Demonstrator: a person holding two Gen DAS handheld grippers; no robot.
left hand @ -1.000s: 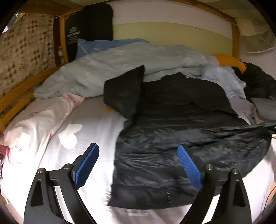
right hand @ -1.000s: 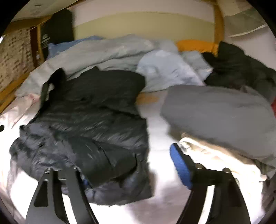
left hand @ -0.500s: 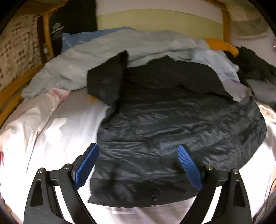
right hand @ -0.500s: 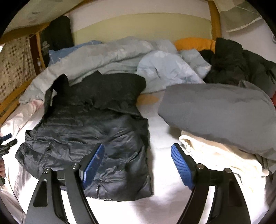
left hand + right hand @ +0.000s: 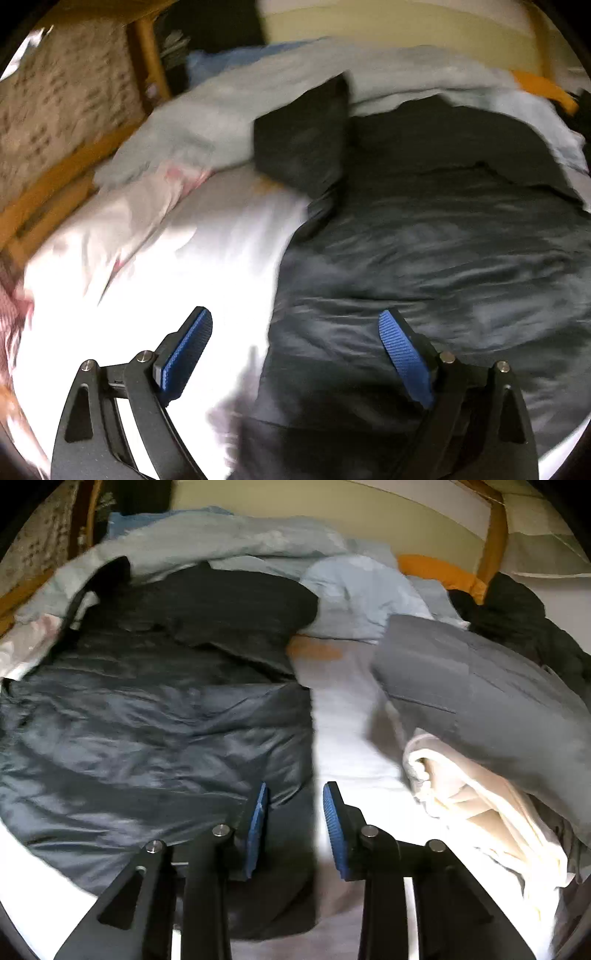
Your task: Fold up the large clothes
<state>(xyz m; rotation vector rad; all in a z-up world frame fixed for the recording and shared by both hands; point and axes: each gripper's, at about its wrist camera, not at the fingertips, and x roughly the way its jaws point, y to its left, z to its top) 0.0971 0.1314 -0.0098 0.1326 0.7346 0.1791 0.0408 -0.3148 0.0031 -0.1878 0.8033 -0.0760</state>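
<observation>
Two grippers: both low over the near hem of a dark puffer jacket spread on a white sheet.
Right gripper: jaws closing, the jacket's near right corner edge between the blue pads; the pads do not look to press it yet.
Left gripper: jaws wide, holding nothing; the jacket's left hem edge lies between the fingers.
Step in hand: likely taking the two hem corners for a fold.
Next move: probably calls for both pinches to seat on the hem before any lift.
Jacket surface: shiny, quilted, wrinkled; likely slippery, so a shallow pinch could slide off.
Far part of jacket: one sleeve lies back over a pale blue duvet.
Right of jacket: grey garment over cream cloth, apart from the jacket.
</observation>
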